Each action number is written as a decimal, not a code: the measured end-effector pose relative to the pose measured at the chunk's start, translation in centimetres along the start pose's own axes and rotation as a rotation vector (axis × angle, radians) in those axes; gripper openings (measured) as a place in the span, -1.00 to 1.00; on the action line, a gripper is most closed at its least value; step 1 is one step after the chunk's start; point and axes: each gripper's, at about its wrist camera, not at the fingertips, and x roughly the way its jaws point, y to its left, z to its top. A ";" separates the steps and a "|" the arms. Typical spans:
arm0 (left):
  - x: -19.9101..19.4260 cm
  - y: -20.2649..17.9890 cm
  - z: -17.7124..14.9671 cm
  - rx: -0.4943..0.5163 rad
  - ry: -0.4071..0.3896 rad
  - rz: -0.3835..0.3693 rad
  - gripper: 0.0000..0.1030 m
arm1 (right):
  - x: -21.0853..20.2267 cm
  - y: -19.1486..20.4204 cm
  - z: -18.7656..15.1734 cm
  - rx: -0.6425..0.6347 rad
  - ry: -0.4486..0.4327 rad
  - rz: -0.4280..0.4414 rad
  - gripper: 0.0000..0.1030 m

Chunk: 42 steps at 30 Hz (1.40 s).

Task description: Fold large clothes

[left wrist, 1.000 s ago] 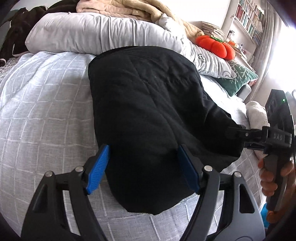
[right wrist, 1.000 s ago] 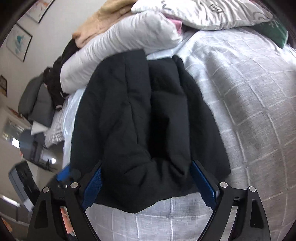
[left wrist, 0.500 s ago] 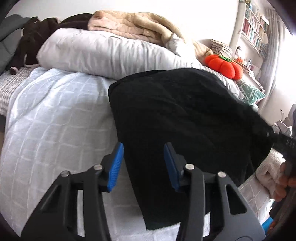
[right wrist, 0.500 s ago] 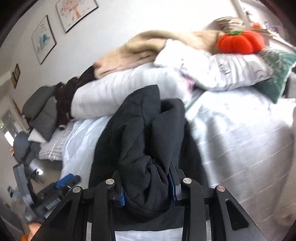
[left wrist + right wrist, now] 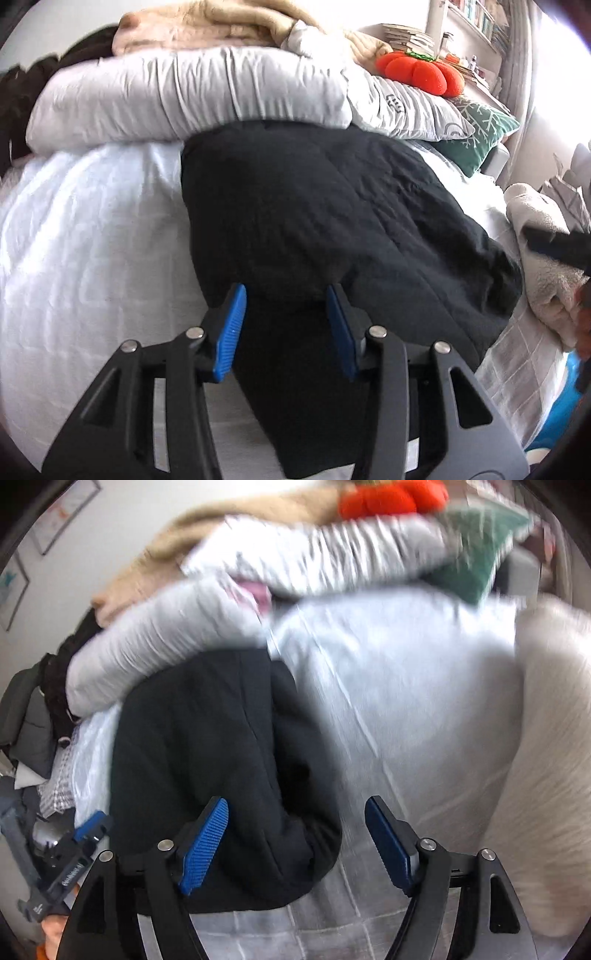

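right wrist alone shows framed pictures [image 5: 14,587]; left wrist, books [image 5: 406,35].

Smeared by motion across the whole right wrist view: orange pumpkin cushion [image 5: 391,496] cut by the top edge, green pillow [image 5: 476,550] and wall pictures [image 5: 59,513] without readable detail. Hidden under the black jacket [image 5: 332,221] in the left wrist view: part of the bed [image 5: 81,258]. Cropped at that view's right edge: right gripper [image 5: 561,247]. Too small to read: books [image 5: 406,37].
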 end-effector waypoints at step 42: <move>4.9 4.5 0.9 -0.252 0.239 -0.258 0.79 | 9.9 -0.2 2.4 -0.028 0.236 0.118 0.73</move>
